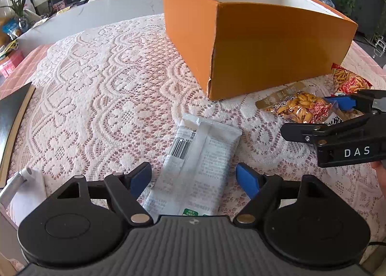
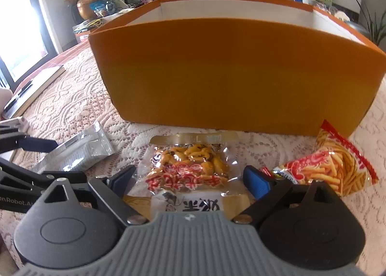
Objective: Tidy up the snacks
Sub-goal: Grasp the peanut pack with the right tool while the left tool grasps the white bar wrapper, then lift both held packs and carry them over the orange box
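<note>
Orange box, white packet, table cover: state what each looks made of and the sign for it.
Orange box: likely cardboard, matte orange outside, white inside; a frayed corner seam shows thin board.
White packet: probably plastic film, slightly glossy; a sealed back seam, crimped end and printed barcode show.
Table cover: lace-like openwork fabric, white, matte; pink cloth shows through its holes.

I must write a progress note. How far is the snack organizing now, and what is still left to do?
Done: nothing that shows; the part of the orange box in view holds no snack. In hand: neither gripper grips yet. The left gripper is open around the white packet, the right gripper open around the clear bean packet. Left: both of these, plus the red stick-snack bag, still lie on the lace cloth.
</note>
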A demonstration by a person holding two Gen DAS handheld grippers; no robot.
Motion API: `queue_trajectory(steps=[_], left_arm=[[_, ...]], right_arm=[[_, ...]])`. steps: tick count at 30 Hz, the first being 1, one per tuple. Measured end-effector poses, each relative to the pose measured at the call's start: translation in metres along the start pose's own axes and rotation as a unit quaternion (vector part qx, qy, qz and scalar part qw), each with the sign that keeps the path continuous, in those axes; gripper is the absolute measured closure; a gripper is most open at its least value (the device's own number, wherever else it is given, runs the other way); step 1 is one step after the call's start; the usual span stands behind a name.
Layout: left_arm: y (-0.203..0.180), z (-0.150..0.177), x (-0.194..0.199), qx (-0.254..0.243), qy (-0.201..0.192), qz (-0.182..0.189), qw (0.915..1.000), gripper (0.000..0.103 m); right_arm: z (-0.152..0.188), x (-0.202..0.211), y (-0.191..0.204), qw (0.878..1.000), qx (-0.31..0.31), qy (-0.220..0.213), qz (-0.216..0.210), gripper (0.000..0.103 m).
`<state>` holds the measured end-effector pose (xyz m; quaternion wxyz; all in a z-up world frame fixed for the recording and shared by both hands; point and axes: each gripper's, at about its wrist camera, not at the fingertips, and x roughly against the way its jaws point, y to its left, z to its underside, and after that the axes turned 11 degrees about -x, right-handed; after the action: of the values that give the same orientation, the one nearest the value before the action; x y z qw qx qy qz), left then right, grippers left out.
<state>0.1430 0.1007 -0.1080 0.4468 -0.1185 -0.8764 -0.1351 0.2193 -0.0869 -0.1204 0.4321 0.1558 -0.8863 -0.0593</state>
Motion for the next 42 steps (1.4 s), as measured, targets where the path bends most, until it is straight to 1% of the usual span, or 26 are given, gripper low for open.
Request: queue_trajectory(steps=[1, 4, 7, 10, 12, 18, 23, 30, 36, 42], left_arm=[[0.000, 0.000, 0.000, 0.001, -0.001, 0.001, 1.0000, 0.010], [-0.001, 0.000, -0.001, 0.002, -0.001, 0.001, 1.0000, 0.011], [-0.001, 0.000, 0.000, 0.003, -0.003, 0.003, 1.0000, 0.015], [-0.003, 0.000, 0.002, 0.002, -0.006, 0.003, 1.0000, 0.022], [-0.004, 0.000, 0.003, 0.004, -0.007, 0.004, 1.0000, 0.031], [-0.005, 0.002, 0.006, 0.026, -0.012, -0.007, 0.9996, 0.041], [-0.004, 0.005, 0.013, 0.055, -0.016, -0.011, 0.9983, 0.043], [-0.008, 0.003, 0.039, 0.085, -0.043, -0.001, 0.9955, 0.043], [-0.024, -0.005, 0.061, 0.088, -0.063, 0.014, 0.9940, 0.044], [-0.042, -0.015, 0.083, 0.075, -0.081, 0.016, 0.9937, 0.044]], right_arm=[[0.001, 0.000, 0.001, 1.000, 0.004, -0.002, -0.002, 0.017], [0.002, 0.002, 0.004, 1.000, 0.014, -0.006, 0.000, 0.018], [0.003, 0.004, 0.005, 1.000, 0.019, -0.012, -0.001, 0.020], [0.003, 0.010, 0.005, 1.000, 0.024, -0.020, 0.000, 0.023], [0.002, 0.016, 0.006, 0.999, 0.027, -0.026, -0.002, 0.025], [0.004, 0.035, 0.007, 0.999, 0.032, -0.041, -0.010, 0.026], [0.008, 0.051, 0.006, 0.998, 0.030, -0.051, -0.015, 0.026], [0.014, 0.071, 0.005, 0.998, 0.024, -0.057, -0.020, 0.026], [0.016, 0.092, -0.002, 0.998, 0.021, -0.064, -0.020, 0.026], [0.017, 0.117, -0.007, 0.996, 0.023, -0.082, -0.019, 0.026]])
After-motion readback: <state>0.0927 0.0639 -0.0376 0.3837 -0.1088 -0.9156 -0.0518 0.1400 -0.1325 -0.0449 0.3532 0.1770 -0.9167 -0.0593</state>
